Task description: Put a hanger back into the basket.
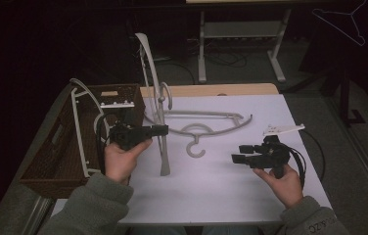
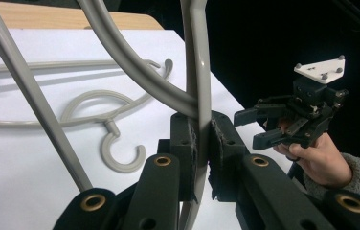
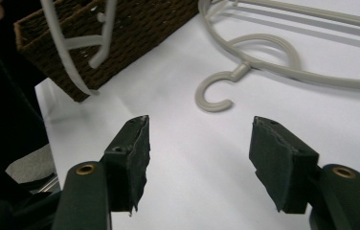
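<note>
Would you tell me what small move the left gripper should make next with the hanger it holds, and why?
Probably carry it left over the wicker basket. The left gripper is shut on the raised hanger, the basket already holds a white hanger, and the right gripper is open with nothing between its pads.

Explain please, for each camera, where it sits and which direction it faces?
High view: above the person's side, facing forward and down on the table; both forearms and tools show.
Left gripper view: rides the left tool, shut on a raised hanger; the right tool shows farther off.
Right gripper view: rides the right tool, jaws open, facing the basket.
All share the flat hanger.
</note>
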